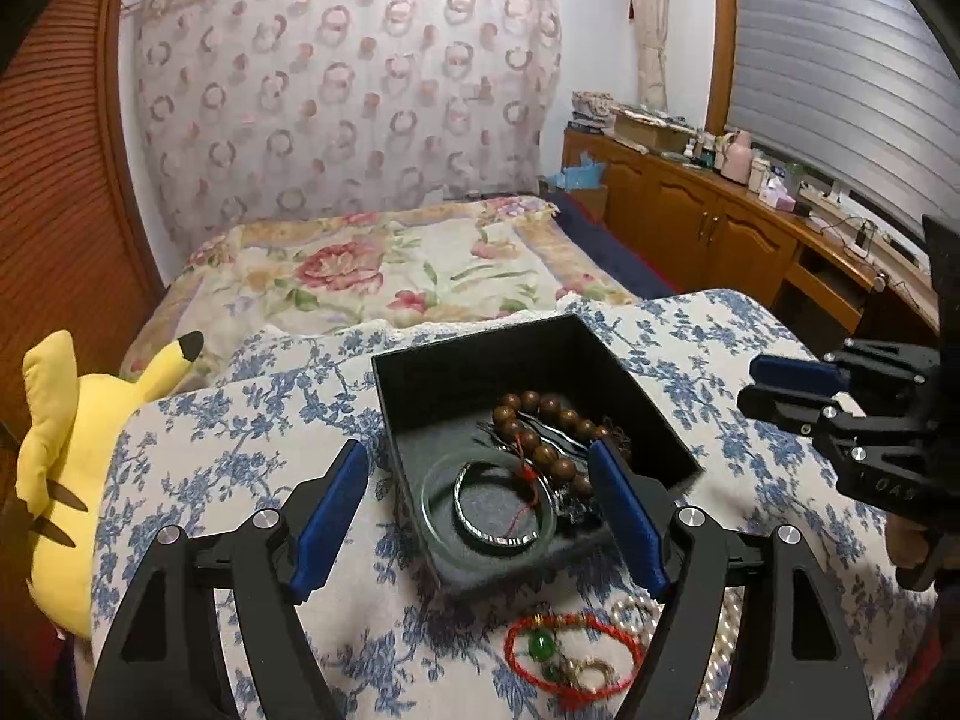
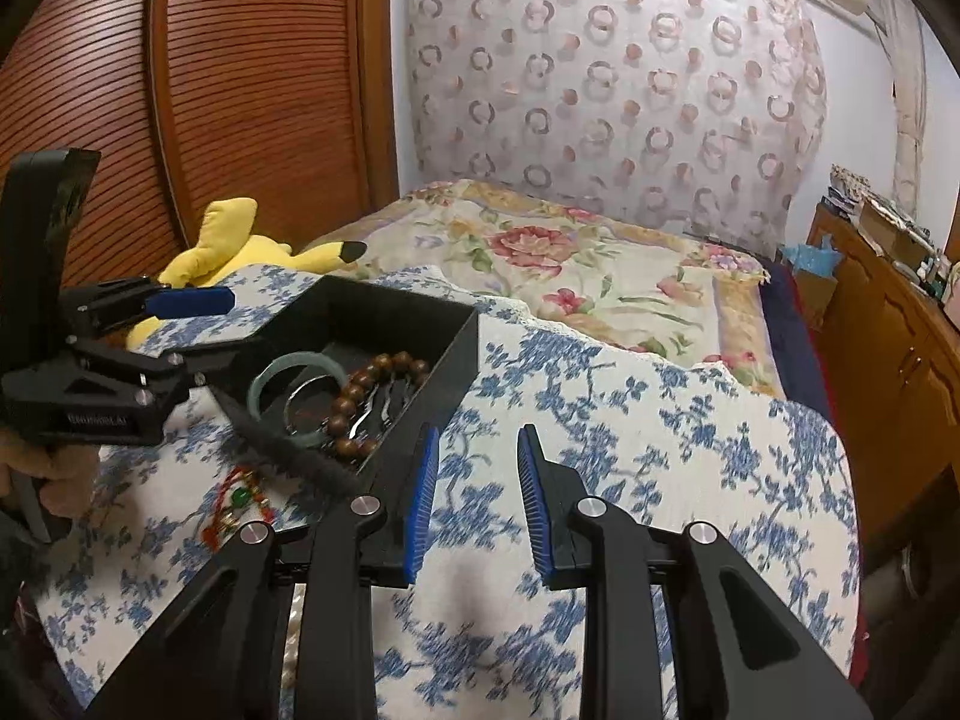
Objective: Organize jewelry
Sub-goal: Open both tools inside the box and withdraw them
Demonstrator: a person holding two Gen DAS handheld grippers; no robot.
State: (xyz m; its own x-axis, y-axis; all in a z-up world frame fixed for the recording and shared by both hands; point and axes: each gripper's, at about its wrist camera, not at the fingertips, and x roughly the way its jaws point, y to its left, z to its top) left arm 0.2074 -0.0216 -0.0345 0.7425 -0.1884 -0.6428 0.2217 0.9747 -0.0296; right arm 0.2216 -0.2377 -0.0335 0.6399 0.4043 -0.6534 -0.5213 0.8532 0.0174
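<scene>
pearls (image 1: 636, 609) partly hidden behind left gripper finger | red cord (image 2: 237, 501) half hidden by box (image 2: 462, 354) corner, blurred | plush (image 1: 66, 450) cut off at left edge | dresser (image 1: 750, 180) clutter too small to ID

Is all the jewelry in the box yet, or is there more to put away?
Not yet. The black box already holds a wooden bead bracelet, a pale green bangle and a silver bangle. Nothing is in hand: the left hand-held gripper and right hand-held gripper are both open and empty. Still left on the cloth: the red cord bracelet and the pearl strand.
</scene>
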